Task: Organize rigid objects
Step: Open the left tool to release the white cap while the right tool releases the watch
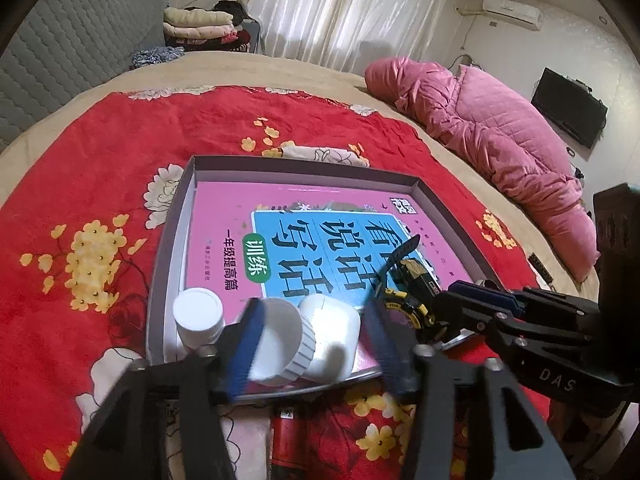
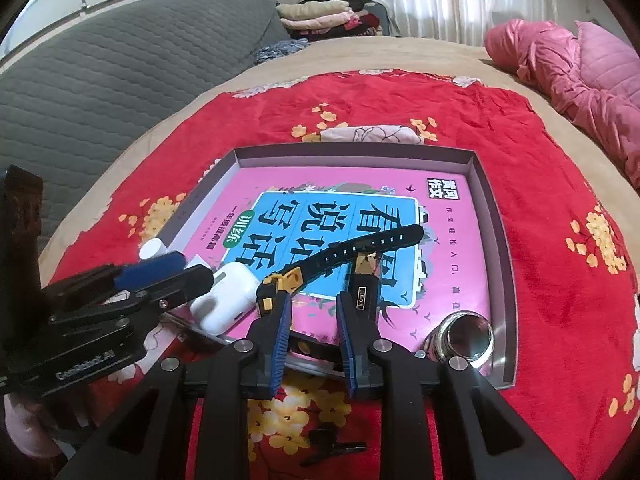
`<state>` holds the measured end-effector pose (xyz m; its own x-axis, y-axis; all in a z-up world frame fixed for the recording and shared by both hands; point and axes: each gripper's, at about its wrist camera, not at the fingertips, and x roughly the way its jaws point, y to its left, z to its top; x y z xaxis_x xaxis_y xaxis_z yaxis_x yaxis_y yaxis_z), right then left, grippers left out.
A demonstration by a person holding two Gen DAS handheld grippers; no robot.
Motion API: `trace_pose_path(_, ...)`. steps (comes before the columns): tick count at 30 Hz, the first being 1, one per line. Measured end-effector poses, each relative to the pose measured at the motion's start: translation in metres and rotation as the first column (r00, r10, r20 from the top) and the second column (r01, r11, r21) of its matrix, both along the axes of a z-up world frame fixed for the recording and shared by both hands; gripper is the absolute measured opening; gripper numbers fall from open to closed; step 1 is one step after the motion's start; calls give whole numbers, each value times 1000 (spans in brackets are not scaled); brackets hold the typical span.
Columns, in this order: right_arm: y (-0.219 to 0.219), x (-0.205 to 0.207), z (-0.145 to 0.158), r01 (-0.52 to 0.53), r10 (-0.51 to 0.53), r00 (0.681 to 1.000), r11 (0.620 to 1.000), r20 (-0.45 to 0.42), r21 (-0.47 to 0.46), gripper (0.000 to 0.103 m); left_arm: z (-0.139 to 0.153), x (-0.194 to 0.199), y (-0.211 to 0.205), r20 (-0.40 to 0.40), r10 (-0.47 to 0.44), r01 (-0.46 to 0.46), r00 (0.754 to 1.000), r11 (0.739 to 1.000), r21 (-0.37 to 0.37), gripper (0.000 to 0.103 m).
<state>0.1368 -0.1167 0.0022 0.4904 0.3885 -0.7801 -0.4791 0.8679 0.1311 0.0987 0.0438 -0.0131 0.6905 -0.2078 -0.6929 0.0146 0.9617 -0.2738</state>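
A shallow grey tray (image 1: pixel 440 204) holding a pink and blue book lies on the red floral cloth. My left gripper (image 1: pixel 316 344) is open around a white bottle lying on its side (image 1: pixel 288 340) at the tray's near edge; a white earbud case (image 1: pixel 336 328) lies just behind it. A second white bottle (image 1: pixel 198 314) stands upright to the left. My right gripper (image 2: pixel 312 332) is open over the near edge, its fingers either side of a black and yellow wristwatch (image 2: pixel 344 252). The watch (image 1: pixel 408 292) and right gripper (image 1: pixel 480 300) show in the left view. The earbud case (image 2: pixel 224 296) and left gripper (image 2: pixel 156 276) show in the right view.
A shiny metal cup (image 2: pixel 464 336) lies in the tray's near right corner. A small black clip (image 2: pixel 332 444) lies on the cloth in front of the tray. A pink quilt (image 1: pixel 500 140) is heaped at the bed's right side. Folded clothes (image 1: pixel 200 24) are stacked at the back.
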Motion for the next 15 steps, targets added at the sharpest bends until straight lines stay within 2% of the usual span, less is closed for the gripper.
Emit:
trace_pose_path(2, -1, 0, 1, 5, -5, 1000, 1000, 3, 1, 36, 1, 0, 2, 4, 3, -3, 1000, 1000, 2, 56)
trace_pose_path(4, -2, 0, 1, 7, -7, 1000, 1000, 7, 2, 41, 2, -1, 2, 7, 5, -5, 1000, 1000, 4, 56)
trace_pose_path(7, -2, -1, 3, 8, -8, 1000, 1000, 15, -4, 42, 4, -2, 2, 20, 10, -10, 1000, 1000, 9, 56)
trace_pose_path(11, -2, -1, 4, 2, -2, 1000, 1000, 27, -9, 52, 13, -7, 5, 62, 30, -31, 998, 999, 21, 56)
trace_pose_path(15, 0, -4, 7, -11, 12, 999, 1000, 51, -22, 54, 17, -8, 7, 74, 47, -49, 996, 998, 34, 58)
